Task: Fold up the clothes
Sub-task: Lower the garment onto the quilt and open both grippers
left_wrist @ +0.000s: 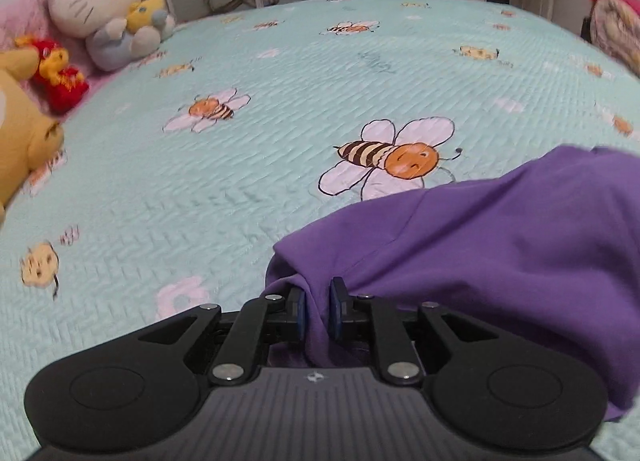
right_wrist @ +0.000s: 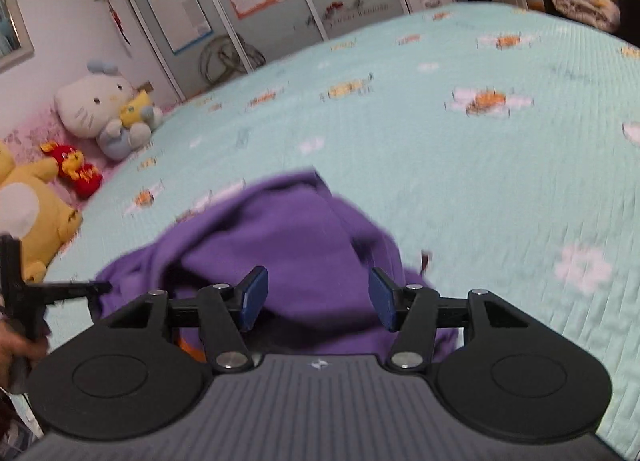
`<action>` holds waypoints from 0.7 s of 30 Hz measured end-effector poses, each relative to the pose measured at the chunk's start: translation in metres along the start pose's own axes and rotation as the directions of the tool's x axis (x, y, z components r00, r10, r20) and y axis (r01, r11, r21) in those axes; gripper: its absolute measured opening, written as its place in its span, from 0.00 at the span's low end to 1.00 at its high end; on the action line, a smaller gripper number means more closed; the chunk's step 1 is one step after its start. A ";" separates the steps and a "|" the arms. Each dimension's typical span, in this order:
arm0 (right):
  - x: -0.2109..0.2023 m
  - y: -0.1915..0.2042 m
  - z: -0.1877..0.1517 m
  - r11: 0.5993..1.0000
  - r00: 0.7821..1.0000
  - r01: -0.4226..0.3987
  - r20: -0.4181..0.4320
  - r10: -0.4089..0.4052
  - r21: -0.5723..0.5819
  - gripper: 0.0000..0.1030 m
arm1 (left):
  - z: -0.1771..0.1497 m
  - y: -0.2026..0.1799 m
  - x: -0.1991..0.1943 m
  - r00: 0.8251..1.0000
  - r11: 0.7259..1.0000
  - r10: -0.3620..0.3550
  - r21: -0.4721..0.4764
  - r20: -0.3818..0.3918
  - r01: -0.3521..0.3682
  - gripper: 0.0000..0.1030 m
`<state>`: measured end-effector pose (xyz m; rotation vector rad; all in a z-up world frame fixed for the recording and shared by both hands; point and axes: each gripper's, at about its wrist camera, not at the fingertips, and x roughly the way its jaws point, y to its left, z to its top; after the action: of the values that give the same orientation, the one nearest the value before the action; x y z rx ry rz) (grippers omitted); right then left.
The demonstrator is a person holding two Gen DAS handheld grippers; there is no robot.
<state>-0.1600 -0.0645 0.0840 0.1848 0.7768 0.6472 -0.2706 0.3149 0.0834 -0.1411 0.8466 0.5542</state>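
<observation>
a: the right gripper (right_wrist: 317, 297) stands wide open, pads clear of the cloth on both sides, holding nothing. the left gripper (left_wrist: 316, 311) has its jaws only narrowly apart with a fold of cloth running between them; i can't tell whether the pads press on it or just flank it.

b: and the thing itself?

a: from the big down: the bed (left_wrist: 280, 73), a pale green quilt with bees, takes up most of both views. the shirt (right_wrist: 288, 245), purple, lies bunched on the near part of it, right under and ahead of both grippers. soft toys (left_wrist: 100, 13) sit well apart along the far left edge.

b: how would it handle?

a: i'd judge light, limp, no stiffness at all. it will sag and slide off any hold that isn't on an edge. best to pinch at a seam or hem, near a corner, one gripper each side, so it hangs flat.

b: pose?

a: both grippers tilt down toward the quilt, low over the heap. a hand (right_wrist: 16, 345) shows at the left edge of the right view, gripping the other tool.
</observation>
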 end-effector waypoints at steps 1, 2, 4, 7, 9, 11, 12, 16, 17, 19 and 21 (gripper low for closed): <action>0.004 -0.002 -0.005 1.000 1.000 0.008 -0.007 -0.008 0.004 0.56 | -0.001 0.007 -0.007 1.000 0.999 -0.009 -0.036 0.001 0.009 0.27; 0.008 -0.002 -0.008 1.000 1.000 0.021 -0.011 -0.021 -0.003 0.57 | -0.002 0.015 -0.015 1.000 0.997 -0.013 -0.075 0.003 0.013 0.33; 0.016 -0.001 -0.014 0.998 0.999 0.050 -0.011 -0.051 -0.035 0.60 | -0.007 0.030 -0.031 1.000 0.989 -0.019 -0.146 0.018 0.021 0.36; 0.025 0.003 -0.022 0.992 0.997 0.071 -0.001 -0.072 -0.105 0.65 | -0.013 0.028 -0.059 0.988 0.980 -0.138 -0.134 0.070 0.147 0.37; 0.031 0.005 -0.025 0.988 0.997 0.077 0.006 -0.077 -0.136 0.66 | -0.014 -0.006 -0.076 0.964 0.968 -0.249 -0.016 0.091 0.252 0.44; 0.037 0.007 -0.025 0.984 0.996 0.089 0.024 -0.087 -0.154 0.66 | -0.016 -0.048 -0.089 0.933 0.935 -0.347 0.114 0.095 0.336 0.61; 0.039 0.009 -0.025 0.982 0.995 0.099 0.040 -0.094 -0.162 0.66 | -0.017 -0.070 -0.092 0.920 0.917 -0.381 0.168 0.093 0.362 0.72; 0.041 0.012 -0.024 0.974 0.991 0.124 0.077 -0.111 -0.190 0.66 | -0.020 -0.149 -0.080 0.912 0.868 -0.408 0.333 0.053 0.369 0.77; 0.041 0.013 -0.024 0.973 0.991 0.123 0.080 -0.109 -0.194 0.66 | -0.020 -0.161 -0.072 0.928 0.877 -0.369 0.348 0.049 0.331 0.77; 0.040 0.013 -0.022 0.974 0.992 0.110 0.077 -0.097 -0.200 0.66 | -0.016 -0.170 -0.055 0.946 0.901 -0.320 0.323 0.044 0.290 0.56; 0.040 0.013 -0.020 0.972 0.994 0.095 0.071 -0.081 -0.214 0.66 | -0.009 -0.155 -0.044 0.944 0.921 -0.330 0.227 0.023 0.317 0.13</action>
<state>-0.1590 -0.0311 0.0509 -0.0291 0.6456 0.6339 -0.2200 0.1621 0.0954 -0.0580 0.7993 0.1497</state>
